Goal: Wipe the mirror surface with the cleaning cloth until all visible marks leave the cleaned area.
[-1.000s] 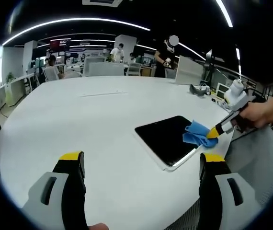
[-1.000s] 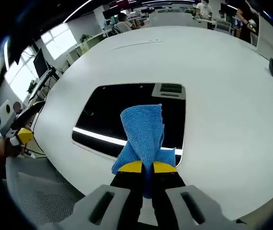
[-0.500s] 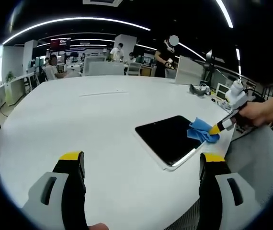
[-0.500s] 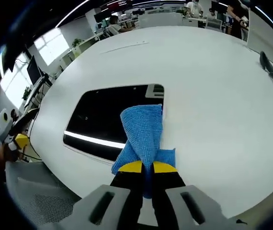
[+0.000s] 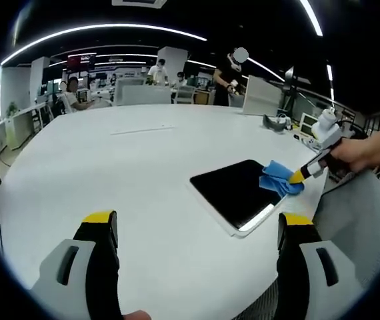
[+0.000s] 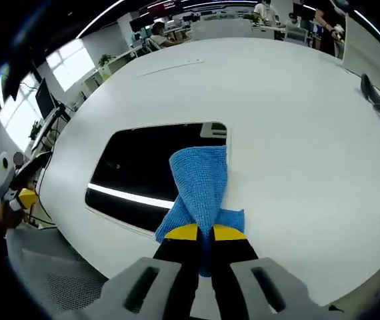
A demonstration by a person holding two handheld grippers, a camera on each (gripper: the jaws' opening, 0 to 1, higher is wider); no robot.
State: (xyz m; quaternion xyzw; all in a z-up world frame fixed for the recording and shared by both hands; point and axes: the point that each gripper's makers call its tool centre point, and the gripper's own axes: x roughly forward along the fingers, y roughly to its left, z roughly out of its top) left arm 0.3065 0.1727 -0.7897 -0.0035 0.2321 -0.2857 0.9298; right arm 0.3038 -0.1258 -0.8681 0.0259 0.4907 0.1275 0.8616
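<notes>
Blue cloth [image 6: 200,181] overlaps mirror [image 6: 150,172] edge; headset [image 5: 275,124] lies well apart.

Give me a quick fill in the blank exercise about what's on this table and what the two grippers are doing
1. The right gripper grips a cleaning cloth whose colour is ____.
2. The cloth lies over one ____ of the dark mirror.
3. The mirror lies flat on a ____ table.
4. The left gripper has its jaws ____, holding nothing.

Missing words: blue; edge; white; open
</notes>
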